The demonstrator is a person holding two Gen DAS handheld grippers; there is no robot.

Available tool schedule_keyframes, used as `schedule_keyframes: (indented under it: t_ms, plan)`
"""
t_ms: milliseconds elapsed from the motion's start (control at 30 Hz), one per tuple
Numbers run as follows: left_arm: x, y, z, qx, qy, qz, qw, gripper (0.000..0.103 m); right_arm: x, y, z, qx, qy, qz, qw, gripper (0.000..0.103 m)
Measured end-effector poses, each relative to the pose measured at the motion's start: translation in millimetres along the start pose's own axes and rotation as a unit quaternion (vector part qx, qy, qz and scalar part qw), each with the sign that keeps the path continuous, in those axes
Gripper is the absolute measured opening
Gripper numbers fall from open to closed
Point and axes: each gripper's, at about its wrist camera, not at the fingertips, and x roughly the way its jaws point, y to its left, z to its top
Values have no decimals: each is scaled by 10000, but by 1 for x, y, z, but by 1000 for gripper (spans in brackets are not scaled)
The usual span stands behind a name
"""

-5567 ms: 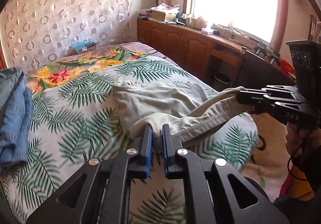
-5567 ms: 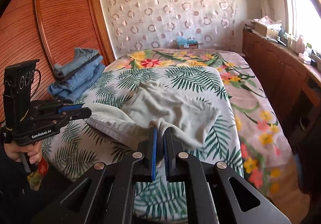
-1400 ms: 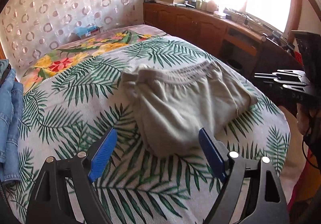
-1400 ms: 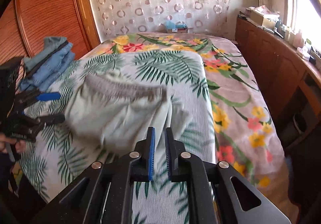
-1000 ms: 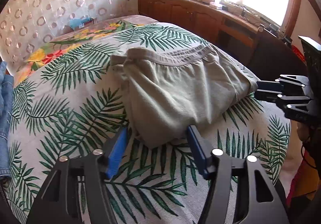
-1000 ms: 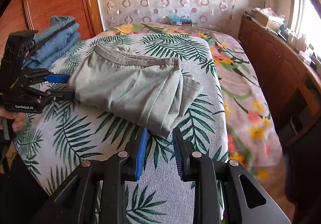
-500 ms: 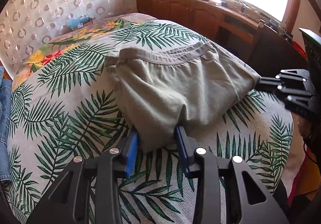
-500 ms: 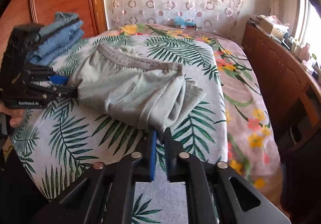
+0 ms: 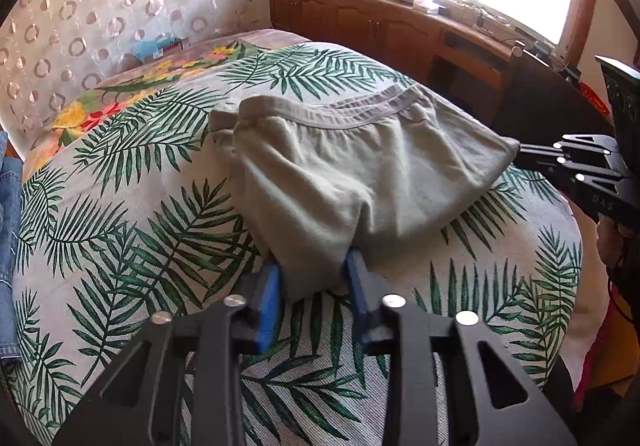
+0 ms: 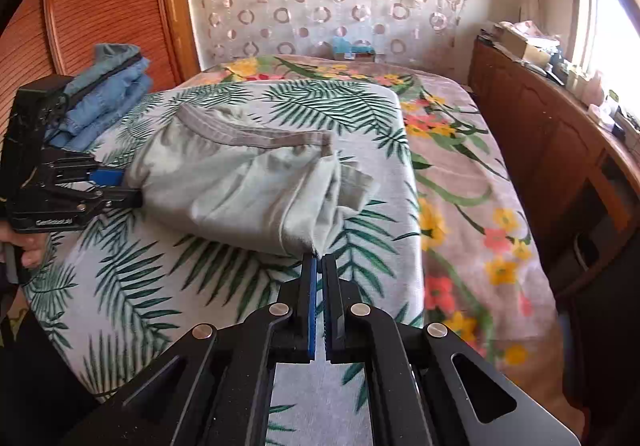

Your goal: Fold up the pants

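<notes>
Already folded down to a compact bundle, the grey-green pants lie on the palm-leaf blanket near the foot edge of the bed, waistband turned toward the head end and the folded edge toward the person. The bundle's long axis runs across the bed, from one side edge toward the other, so each claw meets one near corner of it.

The left claw sits at the near corner on the bed's left side. Its blue pads stand partly apart with a thick lump of cloth bulging between them; the cloth touches both pads, though the jaws look to be closing on it more than clamping it hard. The right claw is at the other near corner, its jaws drawn nearly together on a thin pinch of fabric at the folded edge; seen from the left camera the same right claw meets the tip of that corner.

Both claws are equally near their own corner, and the pants lie straight ahead of them, away from the foot edge. My reading is that the next fold would carry this near edge forward over the waistband, which depends on both corners rising level. A stack of folded jeans rests at the left side edge, well apart.
</notes>
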Motion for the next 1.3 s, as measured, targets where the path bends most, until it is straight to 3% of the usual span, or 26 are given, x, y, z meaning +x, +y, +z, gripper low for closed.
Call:
schedule_keyframes:
  t_ms: [100,200,700,1200,1267,1300]
  plan:
    - [-6,0,0,-27,-106,14,9999,15,-2,-2,-2,11,15,44,10000,2]
    - [-13,0,0,-56,-185,-11,9998,13,-3,-4,-4,39,56,53,10000,2]
    - [-60,-18,-45,-208,-235,-184,9993,12,-47,14,-32,-58,169,288,9994,2]
    - [-81,-21,-48,-72,-457,-9,9989,13,-68,19,-35,86,46,384,9992,2]
    - [-87,-18,-46,-58,-549,5,9985,17,-73,18,-36,94,-4,362,9993,2]
    - [-90,-16,-45,-67,-613,24,9981,30,-75,20,-37,96,-32,363,9993,2]
